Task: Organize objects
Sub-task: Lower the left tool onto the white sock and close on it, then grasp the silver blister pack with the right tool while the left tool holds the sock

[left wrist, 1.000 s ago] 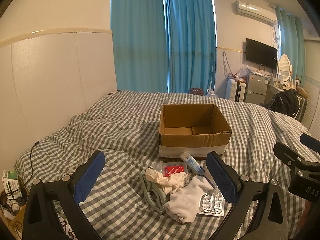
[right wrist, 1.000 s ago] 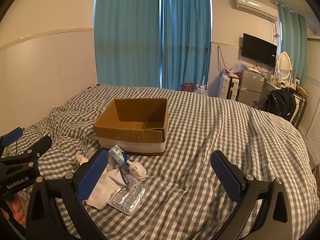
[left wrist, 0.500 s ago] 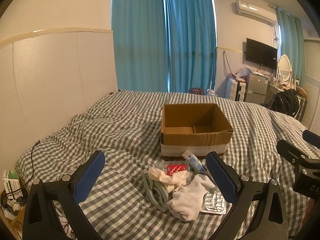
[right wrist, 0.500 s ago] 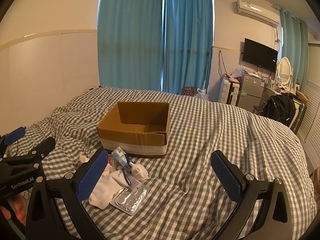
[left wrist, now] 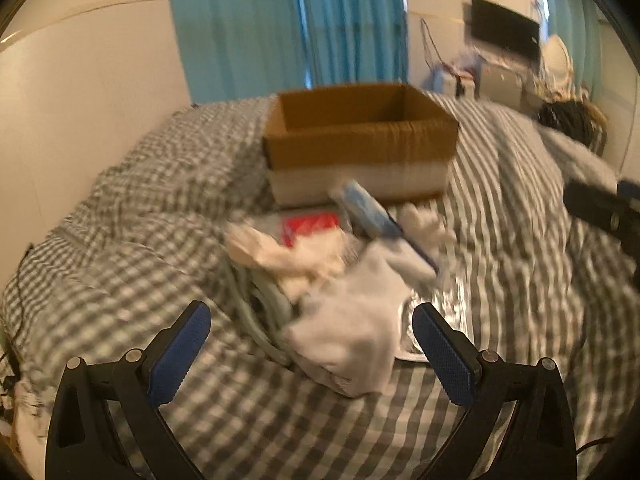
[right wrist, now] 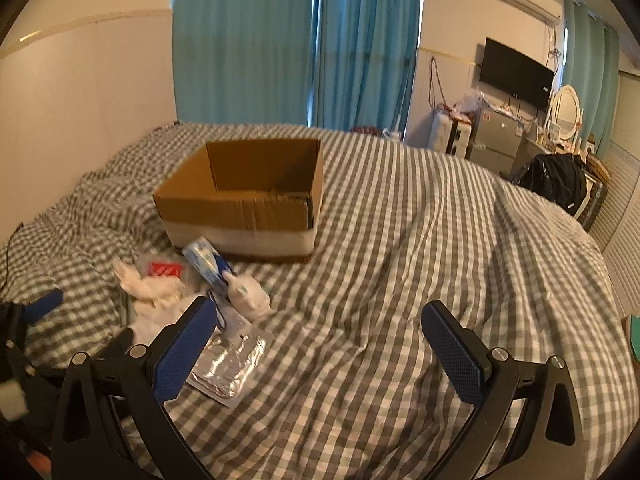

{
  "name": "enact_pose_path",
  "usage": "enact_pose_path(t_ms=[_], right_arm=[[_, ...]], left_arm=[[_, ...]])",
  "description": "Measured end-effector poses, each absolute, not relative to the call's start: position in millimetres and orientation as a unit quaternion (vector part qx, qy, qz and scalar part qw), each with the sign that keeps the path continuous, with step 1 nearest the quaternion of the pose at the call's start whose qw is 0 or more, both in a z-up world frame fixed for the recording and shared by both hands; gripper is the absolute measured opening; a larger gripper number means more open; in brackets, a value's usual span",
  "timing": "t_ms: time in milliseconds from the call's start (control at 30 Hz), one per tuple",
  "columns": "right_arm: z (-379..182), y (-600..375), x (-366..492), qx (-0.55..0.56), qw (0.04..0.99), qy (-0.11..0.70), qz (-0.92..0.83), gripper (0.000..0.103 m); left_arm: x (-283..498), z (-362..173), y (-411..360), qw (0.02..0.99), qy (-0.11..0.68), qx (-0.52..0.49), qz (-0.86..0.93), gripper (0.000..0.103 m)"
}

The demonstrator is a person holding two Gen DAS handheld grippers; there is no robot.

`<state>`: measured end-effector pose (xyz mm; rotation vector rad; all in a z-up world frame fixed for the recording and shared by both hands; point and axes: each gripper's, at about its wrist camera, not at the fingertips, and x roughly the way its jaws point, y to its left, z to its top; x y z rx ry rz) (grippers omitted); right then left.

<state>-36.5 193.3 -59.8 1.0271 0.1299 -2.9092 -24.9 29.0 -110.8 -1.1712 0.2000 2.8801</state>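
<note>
Open cardboard box [right wrist: 244, 204] upright on bed, clutter pile [right wrist: 200, 292] beside

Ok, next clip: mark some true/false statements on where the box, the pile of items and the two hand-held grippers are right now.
1. The cardboard box is open at the top. True.
2. The white sock is inside the box. False: it lies on the checked bedspread, in front of the box.
3. The left hand-held gripper is shut on the sock. False: it is open, holding nothing.
4. The right hand-held gripper is open and empty. True.
5. The foil blister pack lies outside the box. True.
</note>
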Motion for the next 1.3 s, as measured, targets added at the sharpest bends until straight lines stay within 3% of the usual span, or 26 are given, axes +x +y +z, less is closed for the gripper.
enact_pose_path(t_ms=[200,267,333,433,533,933,1300], right_arm=[[-78.8,199.8,-47.2,0.357,0.025,0.039,-0.933,0.103],[-84.3,202.8,-49.7,0.363,0.024,0.036,-0.931,0.103],[-88.4,203.9,-52.3,0.369,0.023,0.033,-0.928,0.103],[-91.5,202.5,-54.0,0.376,0.022,0.036,-0.926,0.103],[-90.4,200.1,-52.1,0.373,0.016,0.047,-0.926,0.103],[-80.7,173.9,-36.5,0.370,0.021,0.066,-0.926,0.103],[-107.4,139.9,-44.7,0.413,0.039,0.070,-0.907,0.103]], left_arm=[[-34.7,-140.2,40.9,0.020,0.081,-0.401,0.912,0.102],[-35.8,-144.8,39.3,0.021,0.080,-0.408,0.909,0.097],[-36.9,-149.0,39.4,0.024,0.081,-0.411,0.908,0.079],[-35.4,-149.6,38.1,0.024,0.090,-0.411,0.907,0.064],[-30.7,-138.3,34.9,0.030,0.086,-0.405,0.910,0.058],[-6.1,-75.1,-2.3,0.007,0.086,-0.333,0.939,0.057],[-18.8,-89.6,-37.6,-0.022,0.054,-0.346,0.936,0.057]])
